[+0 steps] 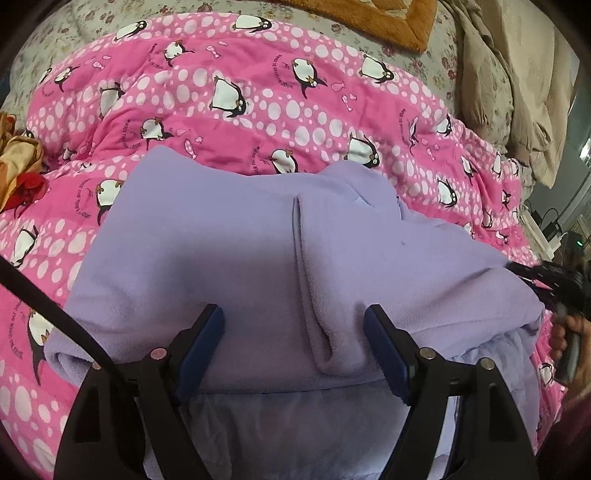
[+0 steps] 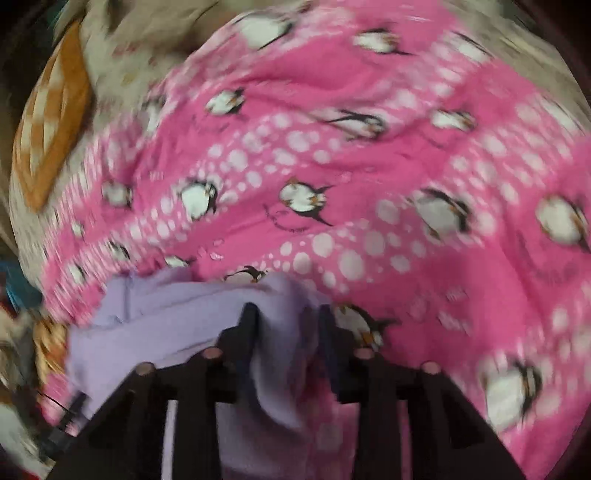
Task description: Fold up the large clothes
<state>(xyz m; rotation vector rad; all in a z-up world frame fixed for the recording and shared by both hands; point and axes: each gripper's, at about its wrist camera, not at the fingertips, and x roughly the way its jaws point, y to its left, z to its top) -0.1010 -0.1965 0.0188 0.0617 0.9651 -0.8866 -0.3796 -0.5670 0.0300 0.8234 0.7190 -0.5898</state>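
A large lilac fleece garment (image 1: 229, 243) lies folded over on a pink penguin quilt (image 1: 258, 110). My left gripper (image 1: 293, 317) is open, its fingers (image 1: 207, 343) wide apart over the garment's near folded edge, with a fabric ridge between them. In the blurred right wrist view, my right gripper (image 2: 288, 314) has its jaws partly closed around a bunched edge of the lilac garment (image 2: 280, 354), lifted above the quilt (image 2: 369, 184). The right gripper also shows in the left wrist view (image 1: 557, 284) at the garment's right edge.
The quilt covers a bed with a floral sheet (image 1: 74, 26). An orange cushion (image 1: 369, 18) lies at the back, beige bedding (image 1: 517, 92) at the right, red and gold fabric (image 1: 18, 162) at the left. A black strap (image 1: 48, 306) crosses the lower left.
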